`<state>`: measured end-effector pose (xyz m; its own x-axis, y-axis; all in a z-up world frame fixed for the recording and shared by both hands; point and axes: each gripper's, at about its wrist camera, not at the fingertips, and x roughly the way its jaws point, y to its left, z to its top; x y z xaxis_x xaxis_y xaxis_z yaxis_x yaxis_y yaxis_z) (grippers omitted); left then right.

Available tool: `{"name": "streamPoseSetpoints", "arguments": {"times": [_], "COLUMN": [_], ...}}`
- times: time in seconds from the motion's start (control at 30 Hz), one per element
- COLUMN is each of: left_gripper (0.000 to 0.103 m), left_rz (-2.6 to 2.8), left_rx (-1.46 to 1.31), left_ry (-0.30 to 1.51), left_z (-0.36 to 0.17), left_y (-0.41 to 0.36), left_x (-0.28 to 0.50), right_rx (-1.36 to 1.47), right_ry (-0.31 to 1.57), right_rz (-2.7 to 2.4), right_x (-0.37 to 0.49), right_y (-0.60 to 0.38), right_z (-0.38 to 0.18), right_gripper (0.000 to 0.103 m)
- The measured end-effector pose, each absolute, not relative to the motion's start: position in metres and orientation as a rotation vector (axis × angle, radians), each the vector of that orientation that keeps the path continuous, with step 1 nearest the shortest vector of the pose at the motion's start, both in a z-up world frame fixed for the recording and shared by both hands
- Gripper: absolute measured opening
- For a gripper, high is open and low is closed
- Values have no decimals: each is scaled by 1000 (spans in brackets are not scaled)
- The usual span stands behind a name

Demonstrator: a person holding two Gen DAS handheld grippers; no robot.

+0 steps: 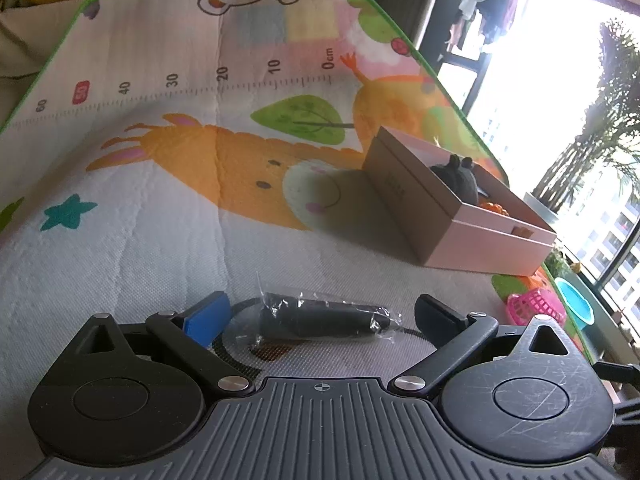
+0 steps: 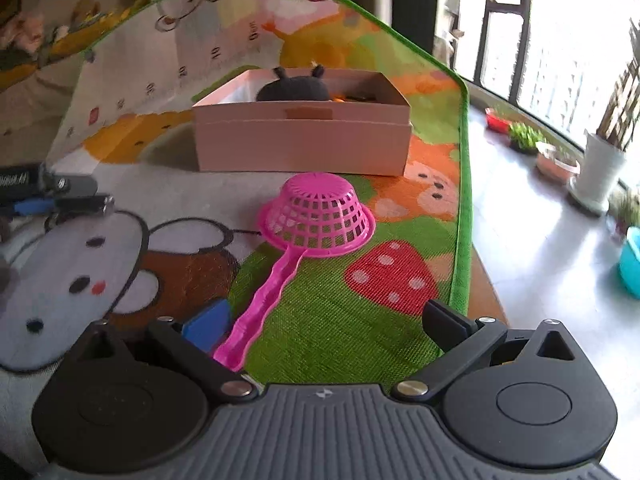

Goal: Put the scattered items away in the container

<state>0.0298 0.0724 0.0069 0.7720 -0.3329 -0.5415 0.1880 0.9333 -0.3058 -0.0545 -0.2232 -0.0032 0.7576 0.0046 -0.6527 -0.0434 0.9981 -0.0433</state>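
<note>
- Left tool (image 1: 322, 314): fingers spread wide, nothing between them gripped. A dark cylindrical item sealed in a clear plastic bag (image 1: 320, 316) lies crosswise on the play mat (image 1: 160, 200), just ahead of the fingertips and roughly centred in the gap.
- Bagged item, judged: light, and the core looks stiff. The film is loose, crinkled and likely slippery, so pinching the wrap alone may let it slide or tear. Better to close across the dark body at mid-length, since the fingers already line up with its two ends rather than its sides; turning the tool may be needed.
- Right tool (image 2: 326, 328): also fully apart, empty. A pink plastic strainer (image 2: 316, 216) sits dome-up on the mat ahead; its handle runs back toward the tool and ends just beside the blue-padded left finger (image 2: 208, 326), not between the fingers.
- Strainer, judged: very light, thin moulded plastic, slightly springy. The handle is the obvious hold, narrow and ridged; the mesh bowl is too wide and would flex.
- Pink box (image 2: 304, 140): beyond the strainer, well ahead of the right tool; ahead and right of the left tool. A dark plush toy (image 2: 294, 90) already sits inside.
- Soft mat gives under pressure, which should help fingertips get under low items.
</note>
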Motion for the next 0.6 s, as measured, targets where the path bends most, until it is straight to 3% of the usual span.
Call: {"name": "streamPoseSetpoints", "arguments": {"times": [0.33,0.6], "left_gripper": [102,103], "left_rz": [-287,-288], "left_rx": [-246,-246], "left_ry": [629,629], "left_z": [7,7], "left_y": [73,72], "left_x": [30,30], "right_rx": [-136,27], "right_ry": [709,707], "right_rz": [6,58], "right_x": [-55,-8], "right_y": [-236,-238], "right_z": [4,8], "right_gripper": [103,103]}}
